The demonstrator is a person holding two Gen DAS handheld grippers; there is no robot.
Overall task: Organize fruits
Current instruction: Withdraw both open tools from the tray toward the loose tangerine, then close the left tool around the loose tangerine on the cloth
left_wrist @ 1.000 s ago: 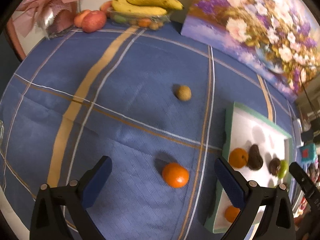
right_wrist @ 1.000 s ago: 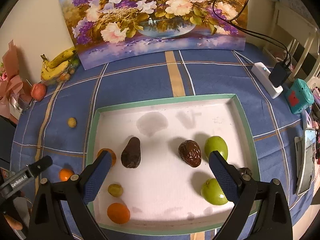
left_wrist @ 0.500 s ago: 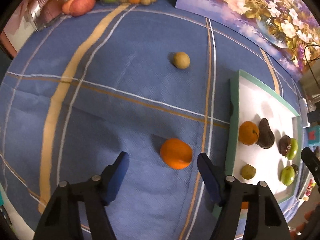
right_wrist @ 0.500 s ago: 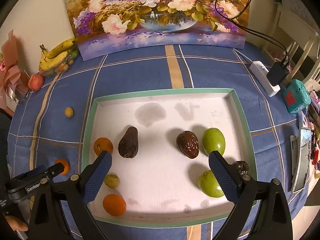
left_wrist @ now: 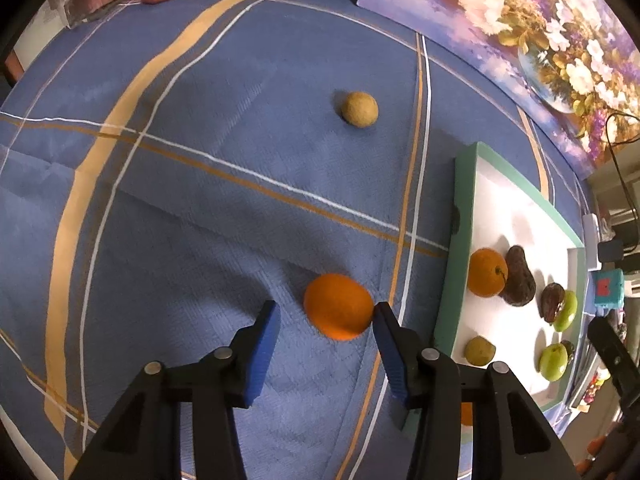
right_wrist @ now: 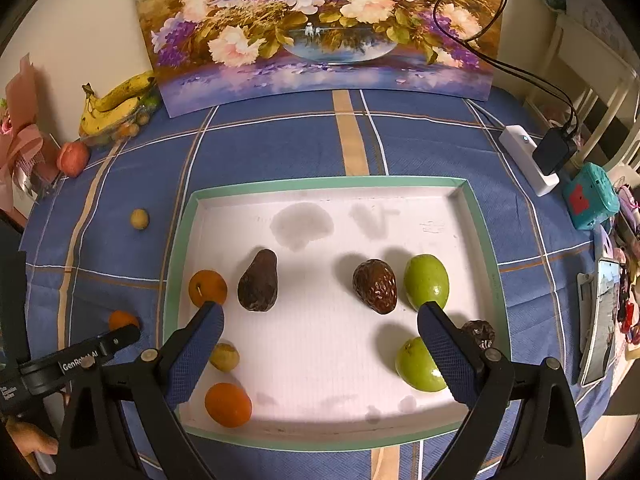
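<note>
A loose orange [left_wrist: 338, 306] lies on the blue checked cloth, left of the green-rimmed white tray [left_wrist: 464, 184]. My left gripper [left_wrist: 325, 309] points down over it with its jaws closing. The orange sits between the pads: the right pad touches it, while the left pad stands a little apart. A small tan round fruit [left_wrist: 359, 109] lies farther off on the cloth. My right gripper [right_wrist: 320, 312] hovers open above the tray [right_wrist: 328, 182], holding nothing. In the tray are two oranges [right_wrist: 208, 288], a dark avocado [right_wrist: 258, 282], dates and green fruits [right_wrist: 426, 282].
A flower painting [right_wrist: 320, 28] leans at the back of the table. Bananas [right_wrist: 116, 104] and a red apple [right_wrist: 73, 158] sit at the back left. A white power strip [right_wrist: 528, 160], a teal box [right_wrist: 590, 196] and a phone [right_wrist: 600, 320] line the right edge.
My left gripper has come down over the loose orange and its jaws have narrowed from wide open to close around it. The right gripper has stayed over the tray.
</note>
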